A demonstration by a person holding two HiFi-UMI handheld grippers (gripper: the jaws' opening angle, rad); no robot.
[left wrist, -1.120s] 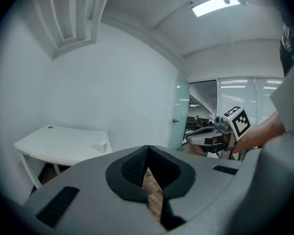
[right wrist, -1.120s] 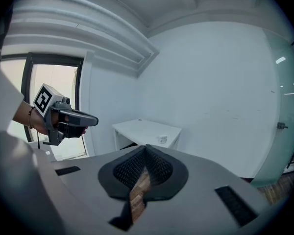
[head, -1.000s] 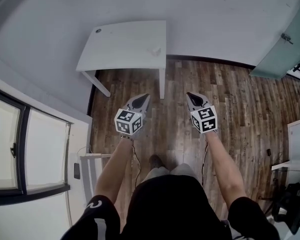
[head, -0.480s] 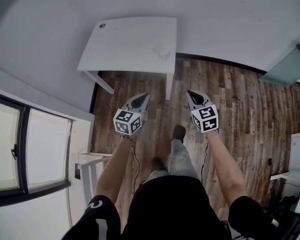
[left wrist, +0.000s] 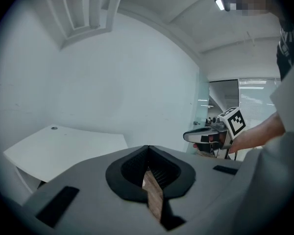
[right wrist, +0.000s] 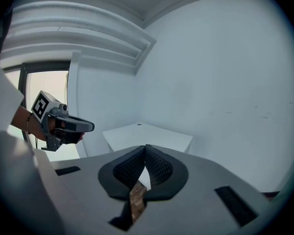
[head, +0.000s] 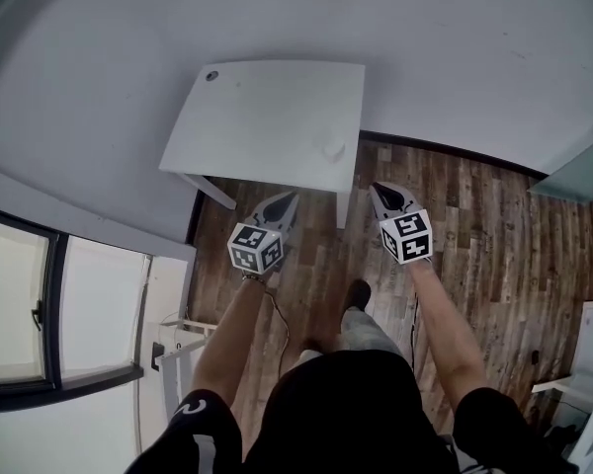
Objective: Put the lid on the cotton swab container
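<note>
Seen from above, the cotton swab container (head: 333,150) is a small, whitish, half-clear lump, too small and blurred to tell its lid from its body. It sits on a white table (head: 267,107), close to the table's front edge and near its right front corner, well apart from both grippers.

The table top is plain white and rectangular with white legs. Apart from the container it carries only a small dark round spot (head: 211,75) at its far left corner. The table stands against a white wall (head: 425,38), on a floor (head: 474,225) of dark wood planks. A dark-framed window (head: 20,304) fills the left side of the room, and a pale green glass panel (head: 585,174) shows at the right edge.

The person holds both grippers out in front with bare forearms, short of the table, with one dark shoe (head: 358,292) stepped forward. The left gripper (head: 285,197) has its jaws pressed together with nothing between them. The right gripper (head: 381,191) is likewise clenched and empty, and only floor planks show below each pair of tips
</note>
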